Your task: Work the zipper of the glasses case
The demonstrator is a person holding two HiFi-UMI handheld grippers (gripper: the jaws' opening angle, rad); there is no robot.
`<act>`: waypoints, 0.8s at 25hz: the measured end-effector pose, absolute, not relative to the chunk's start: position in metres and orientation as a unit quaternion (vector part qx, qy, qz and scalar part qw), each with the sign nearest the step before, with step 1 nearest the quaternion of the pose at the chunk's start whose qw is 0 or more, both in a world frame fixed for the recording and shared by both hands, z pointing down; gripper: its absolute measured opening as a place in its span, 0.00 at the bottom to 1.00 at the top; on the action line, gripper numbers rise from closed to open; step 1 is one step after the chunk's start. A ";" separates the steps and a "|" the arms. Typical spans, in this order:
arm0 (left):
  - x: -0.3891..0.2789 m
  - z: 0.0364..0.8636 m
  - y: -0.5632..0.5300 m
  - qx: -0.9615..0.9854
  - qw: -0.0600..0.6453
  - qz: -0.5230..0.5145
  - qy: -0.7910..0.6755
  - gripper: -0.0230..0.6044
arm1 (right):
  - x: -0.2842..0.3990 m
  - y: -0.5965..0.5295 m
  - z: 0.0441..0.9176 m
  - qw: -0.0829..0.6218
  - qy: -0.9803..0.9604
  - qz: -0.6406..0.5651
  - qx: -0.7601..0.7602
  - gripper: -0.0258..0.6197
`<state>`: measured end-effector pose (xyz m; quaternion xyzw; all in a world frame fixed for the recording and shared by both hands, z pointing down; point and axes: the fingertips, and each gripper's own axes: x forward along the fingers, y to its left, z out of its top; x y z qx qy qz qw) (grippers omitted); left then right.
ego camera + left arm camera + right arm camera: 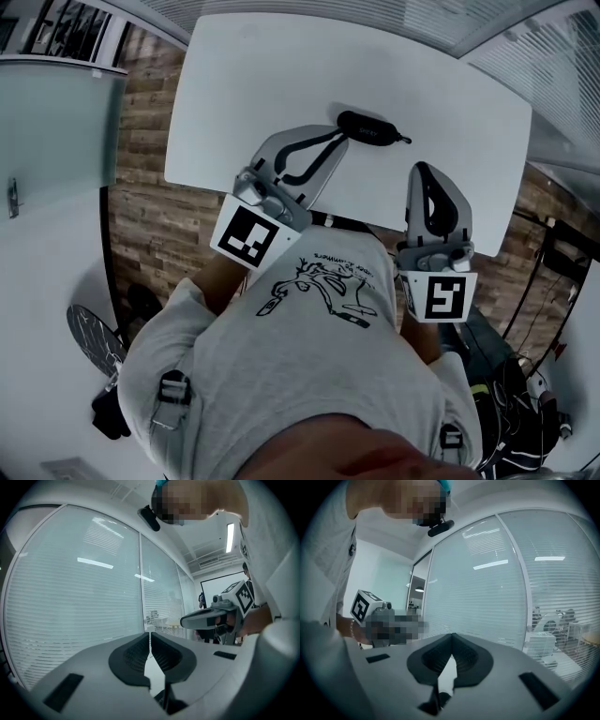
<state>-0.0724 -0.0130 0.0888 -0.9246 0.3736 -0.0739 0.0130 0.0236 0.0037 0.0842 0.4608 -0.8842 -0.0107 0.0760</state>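
Note:
In the head view a black zipped glasses case (367, 127) lies on the white table (281, 84), its zipper pull (405, 140) sticking out at its right end. My left gripper (335, 132) is shut and empty, with its tips right at the case's left end; I cannot tell whether they touch it. My right gripper (421, 168) is shut on nothing, a short way in front of and to the right of the case. In both gripper views the pads meet at the tips, on the left gripper (150, 634) and on the right gripper (452, 635); the case is hidden there.
The table's near edge (216, 190) runs just past the grippers' bodies, with wooden floor (150, 216) below. Glass walls with blinds (70, 597) surround the room. Bags and cables (525, 394) lie on the floor at the right.

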 end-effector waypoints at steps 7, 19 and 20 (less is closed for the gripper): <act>-0.054 0.116 -0.017 -0.930 0.027 -0.106 0.350 0.09 | 0.030 -0.004 0.104 0.094 -0.883 -0.004 0.460 0.05; -0.024 0.203 -0.040 -0.933 0.014 -0.198 0.299 0.09 | 0.060 -0.025 0.197 0.194 -0.873 0.004 0.447 0.09; -0.020 0.212 -0.041 -0.933 0.015 -0.209 0.292 0.09 | 0.063 -0.026 0.206 0.202 -0.873 0.006 0.444 0.09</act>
